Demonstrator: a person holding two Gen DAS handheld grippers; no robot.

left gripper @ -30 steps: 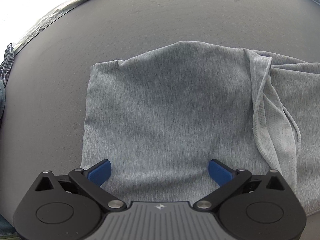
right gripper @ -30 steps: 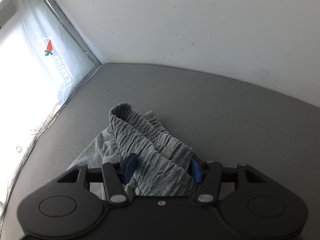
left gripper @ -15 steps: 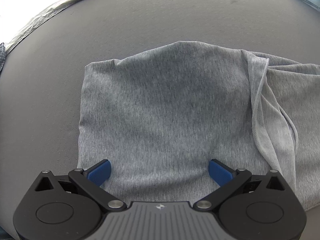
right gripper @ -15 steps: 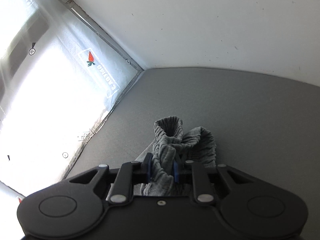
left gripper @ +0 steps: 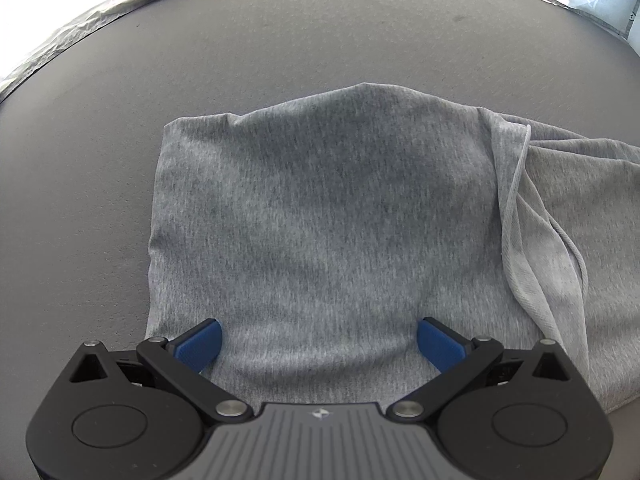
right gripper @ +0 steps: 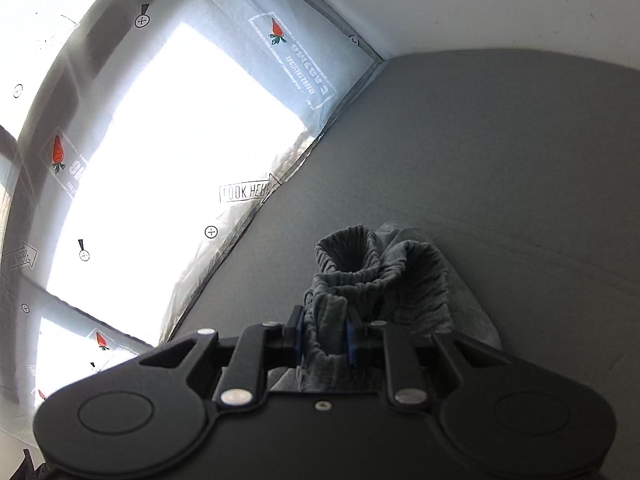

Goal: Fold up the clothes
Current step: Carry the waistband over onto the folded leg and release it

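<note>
Right gripper [right gripper: 323, 340] jaws clamped on the bunched elastic waistband [right gripper: 348, 264] of the grey garment [left gripper: 320, 220]; they have just been closing on it, and the band sticks up ahead of the pads. Left gripper [left gripper: 319, 338] jaws spread wide, hovering over the garment's flat near part, fabric lying between and beyond them. Garment spread on grey desk [left gripper: 280, 52]; drawstring [left gripper: 516, 184] at right.
</note>
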